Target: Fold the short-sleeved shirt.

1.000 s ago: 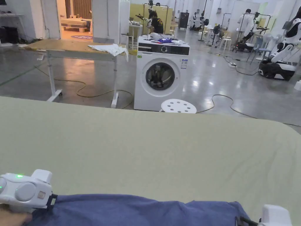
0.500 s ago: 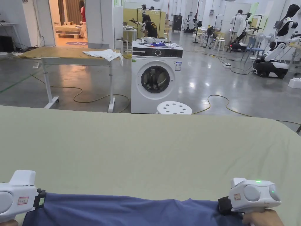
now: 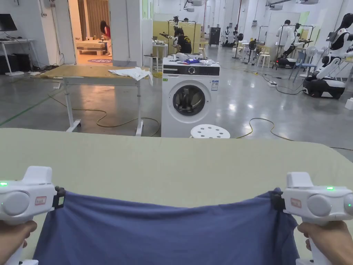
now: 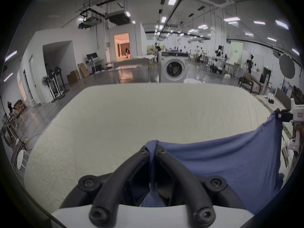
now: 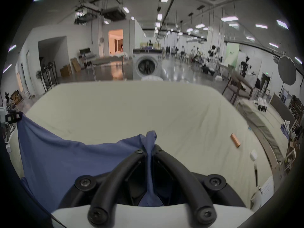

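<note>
The left gripper [image 3: 59,202] and right gripper [image 3: 276,201] are each pinching a corner of the blue shirt [image 3: 165,233] between closed fingers, holding it stretched above the counter [image 3: 172,165].

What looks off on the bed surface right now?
A small orange-brown block lies loose on the sheet, right of the blue shirt and apart from it. Nothing else stands out.

Bare bed sheet [image 3: 179,165] beyond shirt [image 3: 165,234]
</note>
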